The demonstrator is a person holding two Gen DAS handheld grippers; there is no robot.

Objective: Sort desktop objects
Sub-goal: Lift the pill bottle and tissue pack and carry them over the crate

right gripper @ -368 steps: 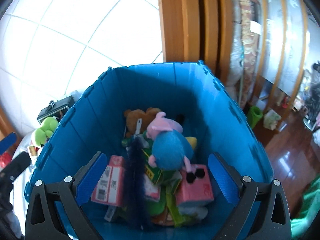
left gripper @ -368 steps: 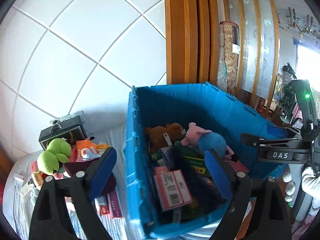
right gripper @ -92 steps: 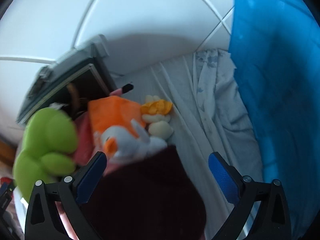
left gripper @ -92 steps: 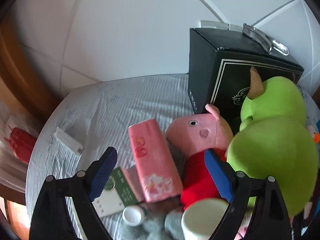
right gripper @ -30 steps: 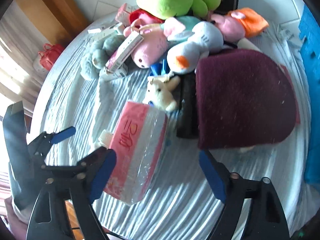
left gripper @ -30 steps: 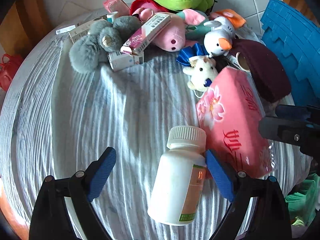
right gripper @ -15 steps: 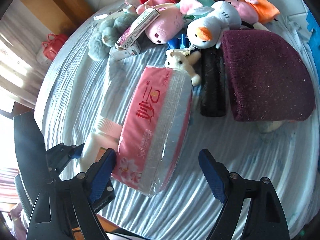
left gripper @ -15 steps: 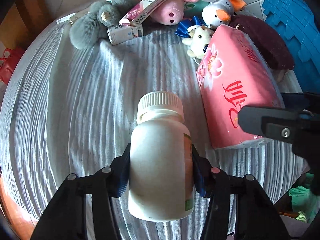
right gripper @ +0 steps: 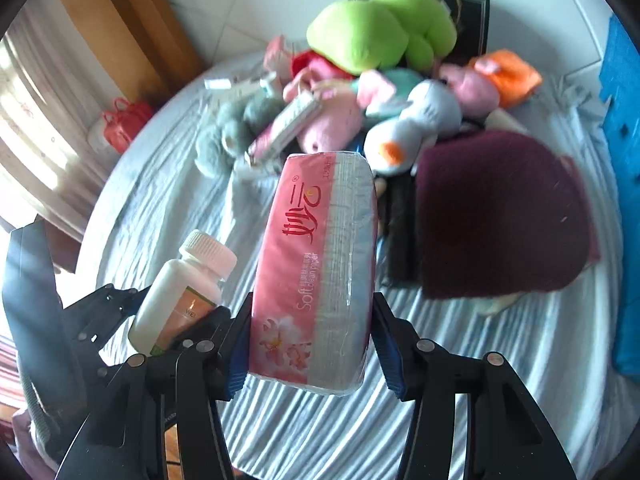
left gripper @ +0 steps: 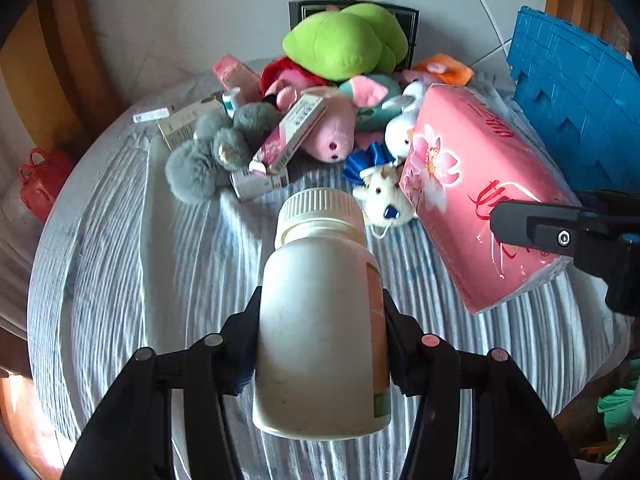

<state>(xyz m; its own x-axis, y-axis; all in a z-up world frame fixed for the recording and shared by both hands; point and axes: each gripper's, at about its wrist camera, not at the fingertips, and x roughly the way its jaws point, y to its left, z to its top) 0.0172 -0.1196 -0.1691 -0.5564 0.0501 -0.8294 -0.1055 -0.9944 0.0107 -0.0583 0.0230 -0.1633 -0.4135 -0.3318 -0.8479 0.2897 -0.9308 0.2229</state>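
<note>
2 grippers are up above the round table with the striped grey cloth (left gripper: 120, 264), and each one holds a thing.

The left gripper (left gripper: 322, 344) is nearest in its own view. Its 2 black fingers are squeezed tight on the sides of a white plastic bottle with a ribbed white cap (left gripper: 322, 312). The bottle is off the cloth. Its long side runs away from the camera, and the cap points to the pile of toys. It has an orange and green label on its right side.

The right gripper (right gripper: 310, 350) is just beside the left one. Its 2 blue pads are pressed on the sides of a pink soft pack of tissues with flowers and red writing (right gripper: 316, 264). The pack is lifted too. Its long side points away, toward the toys.

Past them on the table lie a dark red fuzzy hat (right gripper: 500, 216), a small cream toy animal (left gripper: 384, 196) and a grey fluffy toy (left gripper: 212, 156). Farther back are a pink plush pig (left gripper: 332, 128), a white plush duck (right gripper: 412, 132) and a big green plush toy (left gripper: 348, 40). A blue plastic crate (left gripper: 576, 92) stands on the right side.
</note>
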